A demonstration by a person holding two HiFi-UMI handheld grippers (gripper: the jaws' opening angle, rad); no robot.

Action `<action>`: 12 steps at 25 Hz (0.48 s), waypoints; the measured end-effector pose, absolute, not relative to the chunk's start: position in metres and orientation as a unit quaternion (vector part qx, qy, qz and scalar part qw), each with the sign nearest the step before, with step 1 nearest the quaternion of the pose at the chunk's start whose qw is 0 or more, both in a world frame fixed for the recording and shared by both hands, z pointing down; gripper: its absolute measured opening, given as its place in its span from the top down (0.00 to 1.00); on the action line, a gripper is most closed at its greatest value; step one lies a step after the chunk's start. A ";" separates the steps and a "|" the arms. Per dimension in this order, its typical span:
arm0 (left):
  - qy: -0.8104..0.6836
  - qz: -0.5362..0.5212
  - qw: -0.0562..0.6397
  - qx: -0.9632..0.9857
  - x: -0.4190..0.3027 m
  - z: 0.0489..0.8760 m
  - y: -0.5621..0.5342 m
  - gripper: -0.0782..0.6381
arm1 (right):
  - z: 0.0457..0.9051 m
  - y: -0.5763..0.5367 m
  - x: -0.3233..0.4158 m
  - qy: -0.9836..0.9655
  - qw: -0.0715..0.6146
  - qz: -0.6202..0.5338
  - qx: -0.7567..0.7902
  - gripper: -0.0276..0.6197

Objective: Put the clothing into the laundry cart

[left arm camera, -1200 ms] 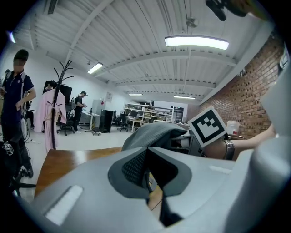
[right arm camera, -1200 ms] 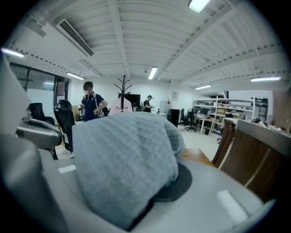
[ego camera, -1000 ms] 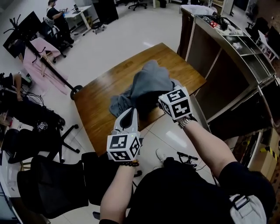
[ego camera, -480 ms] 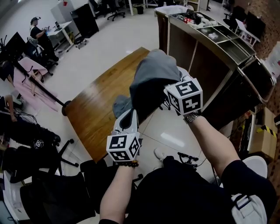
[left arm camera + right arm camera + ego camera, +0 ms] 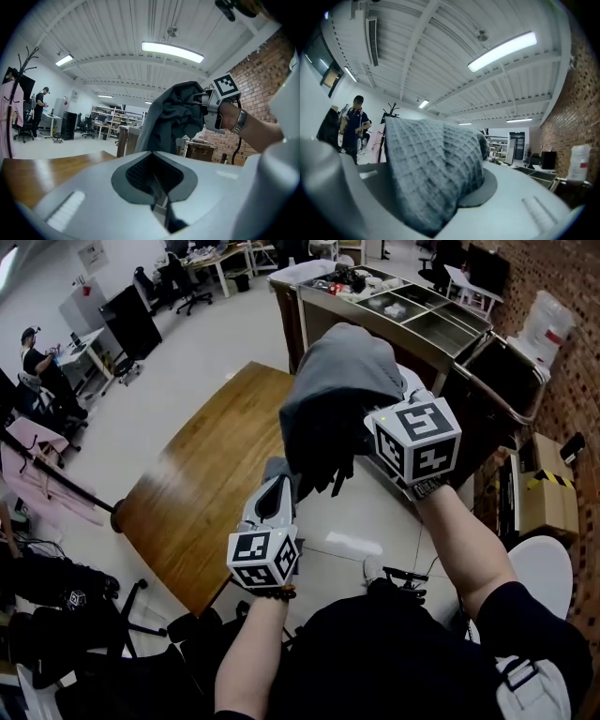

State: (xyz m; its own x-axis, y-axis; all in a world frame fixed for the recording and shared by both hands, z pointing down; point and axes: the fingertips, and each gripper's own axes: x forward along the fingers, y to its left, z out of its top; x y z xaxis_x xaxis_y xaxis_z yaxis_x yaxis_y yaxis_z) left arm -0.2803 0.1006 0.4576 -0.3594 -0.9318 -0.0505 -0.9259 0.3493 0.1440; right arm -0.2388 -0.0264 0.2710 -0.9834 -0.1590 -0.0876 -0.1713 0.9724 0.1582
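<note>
A grey waffle-knit garment (image 5: 339, 395) hangs in the air above the floor, just past the wooden table's (image 5: 192, 498) right edge. My right gripper (image 5: 372, 432) is shut on it, and the cloth fills the jaws (image 5: 436, 173) in the right gripper view. Lower and to the left, my left gripper (image 5: 277, 487) is shut with nothing in it, and the garment's lowest fold hangs just beyond its tip. In the left gripper view the garment (image 5: 171, 117) hangs ahead of that gripper (image 5: 152, 154). A dark laundry cart with a metal rim (image 5: 489, 390) stands to the right of the garment.
A long counter with steel trays (image 5: 394, 301) runs behind the cart. Cardboard boxes (image 5: 546, 504) sit by the brick wall at right. Black office chairs (image 5: 66, 615) crowd the lower left. A pink garment on a rack (image 5: 33, 474) and a seated person (image 5: 39, 362) are far left.
My right gripper has lifted the grey garment off the table and carried it up and to the right, nearer the cart. The left gripper has stayed low.
</note>
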 end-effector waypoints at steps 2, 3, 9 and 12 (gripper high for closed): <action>-0.814 -0.075 0.019 0.576 -0.276 0.453 0.095 0.89 | 0.258 -0.031 -0.226 0.990 0.045 0.086 -0.099 0.78; -0.810 -0.076 0.019 0.582 -0.276 0.450 0.093 0.89 | 0.252 -0.032 -0.221 0.989 0.049 0.088 -0.106 0.78; -0.773 -0.074 0.015 0.630 -0.251 0.435 0.053 0.89 | 0.222 -0.057 -0.173 0.979 0.065 0.101 -0.163 0.78; -0.757 -0.072 0.012 0.650 -0.231 0.427 0.032 0.89 | 0.207 -0.073 -0.144 0.973 0.072 0.107 -0.189 0.78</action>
State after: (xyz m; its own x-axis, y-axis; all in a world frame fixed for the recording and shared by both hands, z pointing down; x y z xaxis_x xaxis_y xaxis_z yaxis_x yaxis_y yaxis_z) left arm -0.2306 0.0316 0.4269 -0.1550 -0.9851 -0.0748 -0.9816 0.1450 0.1240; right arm -0.1437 -0.0730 0.2067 -0.9182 -0.3528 -0.1801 -0.3836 0.9054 0.1819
